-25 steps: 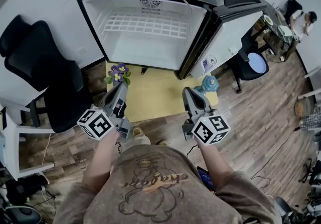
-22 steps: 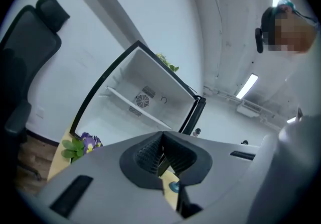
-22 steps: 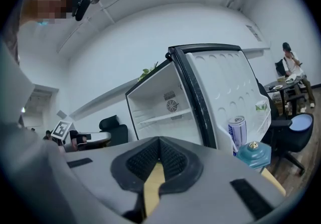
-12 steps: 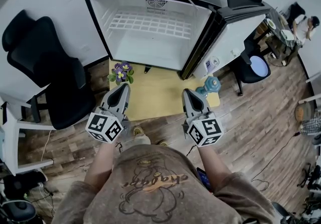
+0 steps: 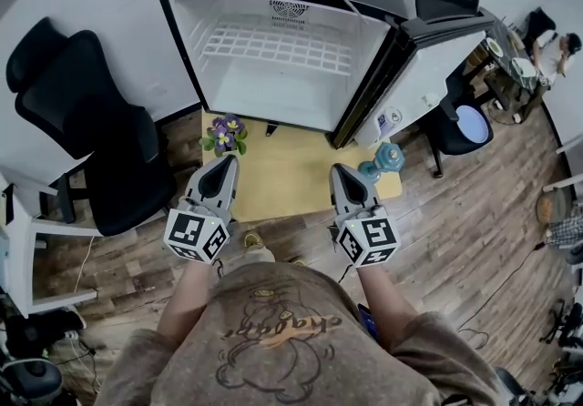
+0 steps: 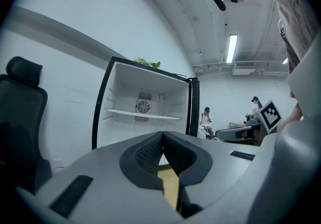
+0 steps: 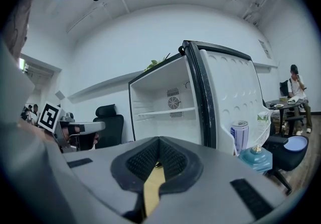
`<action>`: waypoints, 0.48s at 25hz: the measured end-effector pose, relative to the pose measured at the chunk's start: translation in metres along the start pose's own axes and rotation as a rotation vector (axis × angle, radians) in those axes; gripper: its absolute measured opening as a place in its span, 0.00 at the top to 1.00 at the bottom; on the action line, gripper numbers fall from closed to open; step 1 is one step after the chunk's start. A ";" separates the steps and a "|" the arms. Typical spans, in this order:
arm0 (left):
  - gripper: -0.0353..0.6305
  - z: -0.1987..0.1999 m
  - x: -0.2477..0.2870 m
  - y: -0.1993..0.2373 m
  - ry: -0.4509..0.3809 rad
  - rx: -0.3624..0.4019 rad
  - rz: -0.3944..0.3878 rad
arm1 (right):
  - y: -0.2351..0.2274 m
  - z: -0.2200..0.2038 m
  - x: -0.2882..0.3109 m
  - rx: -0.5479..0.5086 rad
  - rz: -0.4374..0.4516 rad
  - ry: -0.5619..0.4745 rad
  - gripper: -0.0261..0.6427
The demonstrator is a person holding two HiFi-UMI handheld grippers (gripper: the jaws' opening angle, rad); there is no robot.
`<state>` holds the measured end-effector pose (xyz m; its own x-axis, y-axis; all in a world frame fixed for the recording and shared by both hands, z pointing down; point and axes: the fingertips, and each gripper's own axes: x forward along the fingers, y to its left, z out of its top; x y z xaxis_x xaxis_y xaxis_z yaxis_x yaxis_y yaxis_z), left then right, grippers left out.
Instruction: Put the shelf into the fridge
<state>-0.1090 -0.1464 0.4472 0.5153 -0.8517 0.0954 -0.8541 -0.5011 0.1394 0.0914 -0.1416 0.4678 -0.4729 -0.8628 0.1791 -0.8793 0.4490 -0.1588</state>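
Shelf (image 5: 278,47) — a white wire rack — lies level inside the open fridge (image 5: 185,40), reaching from one side wall to the other. The door (image 5: 419,67) stands swung out to the right. Left gripper (image 5: 223,167) and right gripper (image 5: 343,175) are held side by side, well short of the fridge, over a yellow mat (image 5: 282,178) — both with fingers pressed together and nothing between them. A potted flower (image 5: 225,133) stands just beyond the left gripper, a teal bottle (image 5: 384,158) near the right.
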 end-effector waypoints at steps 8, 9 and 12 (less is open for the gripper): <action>0.90 -0.002 -0.002 0.001 0.020 -0.008 0.010 | 0.000 0.005 0.002 -0.001 -0.003 -0.003 0.96; 0.90 -0.003 -0.003 0.003 0.021 -0.013 0.014 | 0.000 0.006 0.003 -0.001 -0.002 -0.003 0.96; 0.90 -0.003 -0.004 0.004 0.023 -0.026 0.021 | 0.002 0.008 0.004 0.003 0.002 -0.004 0.97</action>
<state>-0.1147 -0.1448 0.4504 0.4994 -0.8579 0.1209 -0.8625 -0.4792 0.1628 0.0888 -0.1456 0.4609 -0.4747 -0.8626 0.1750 -0.8781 0.4503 -0.1620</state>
